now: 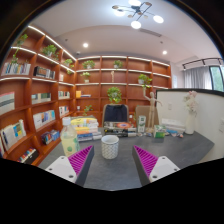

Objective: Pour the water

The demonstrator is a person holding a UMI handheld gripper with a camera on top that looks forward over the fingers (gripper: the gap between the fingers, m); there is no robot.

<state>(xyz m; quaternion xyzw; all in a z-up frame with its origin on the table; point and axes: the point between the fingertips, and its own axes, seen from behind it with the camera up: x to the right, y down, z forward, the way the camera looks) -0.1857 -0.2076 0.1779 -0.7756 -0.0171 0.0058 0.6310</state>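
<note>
Gripper view: gripper [112,160] was released, pink pads [80,160] spread wide, nothing between them. White cup [110,146] sat on grey table [115,170] just ahead of fingers, centred between them. Clear bottle [69,139] stood left of cup, nearby. Monitor [116,114] behind cup. Bookshelves [35,90] far left of cup.

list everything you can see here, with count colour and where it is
cup: 1, white, on the table just ahead of the fingers, midway between them
table: 1, dark grey, under the cup
bottle: 1, clear plastic, left of the cup
monitor: 1, dark, beyond the cup
bookshelves: wooden, along the left wall and the back wall, with books and green plants
ceiling lamp: 1, white, overhead
gripper: 1, magenta pads, open, holding nothing
</note>
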